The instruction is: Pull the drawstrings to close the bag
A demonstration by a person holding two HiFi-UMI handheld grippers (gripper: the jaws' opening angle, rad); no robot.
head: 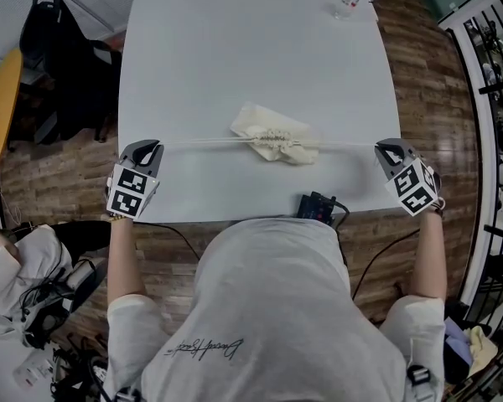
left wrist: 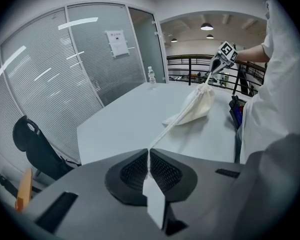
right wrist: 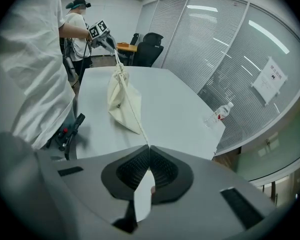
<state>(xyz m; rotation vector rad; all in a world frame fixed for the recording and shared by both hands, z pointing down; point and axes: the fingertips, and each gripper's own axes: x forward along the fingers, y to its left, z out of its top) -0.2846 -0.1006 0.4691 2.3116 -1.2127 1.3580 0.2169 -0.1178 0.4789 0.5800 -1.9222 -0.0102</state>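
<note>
Desk (head: pixel 235 57): bag (head: pixel 272 136) at middle, mouth bunched tight.
Left gripper (head: pixel 150 149), right gripper (head: pixel 389 150): each clamped on taut cord (head: pixel 203 141), spread wide.
Risk: harder pull slips cord from pads, or snaps it.
Gripper views show bag hung from cords; head view reads it flat.

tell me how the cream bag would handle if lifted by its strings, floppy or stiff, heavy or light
Probably floppy: the bag is thin cloth, its mouth bunched into pleats, its body sagging under the drawstrings. Likely light: it looks flat, and the strings run nearly straight between the left gripper and right gripper. It shouldn't roll.
</note>
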